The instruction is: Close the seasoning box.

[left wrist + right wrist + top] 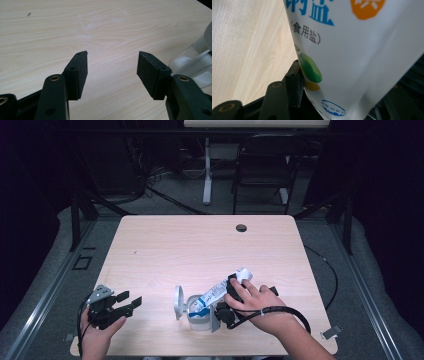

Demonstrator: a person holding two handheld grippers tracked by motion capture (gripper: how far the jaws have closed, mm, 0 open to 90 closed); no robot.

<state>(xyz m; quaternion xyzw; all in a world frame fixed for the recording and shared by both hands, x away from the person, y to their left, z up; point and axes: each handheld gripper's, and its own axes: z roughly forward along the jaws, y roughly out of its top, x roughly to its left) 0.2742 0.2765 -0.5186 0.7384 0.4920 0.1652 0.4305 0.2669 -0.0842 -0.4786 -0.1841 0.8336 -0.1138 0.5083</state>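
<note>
1. Table [200, 240]: pale wood top with a round cable hole [241, 228] near its far edge.
2. Salt bag [220, 292]: white pouch with blue print, tilted, its lower end over the jar, its upper end raised toward the right edge. In the right gripper view its face carries blue and grey characters, an orange patch and a green spot.
3. Jar [200, 317]: clear container near the front edge, about midway along it, with a round white lid [178, 302] hinged upright on its left side.
4. Right gripper [231, 295]: jaws clamped on the salt bag, a black pad pressed against the pouch.
5. Left gripper [131, 302]: near the front left corner, jaws spread wide with bare table between them, well apart from the jar.
</note>
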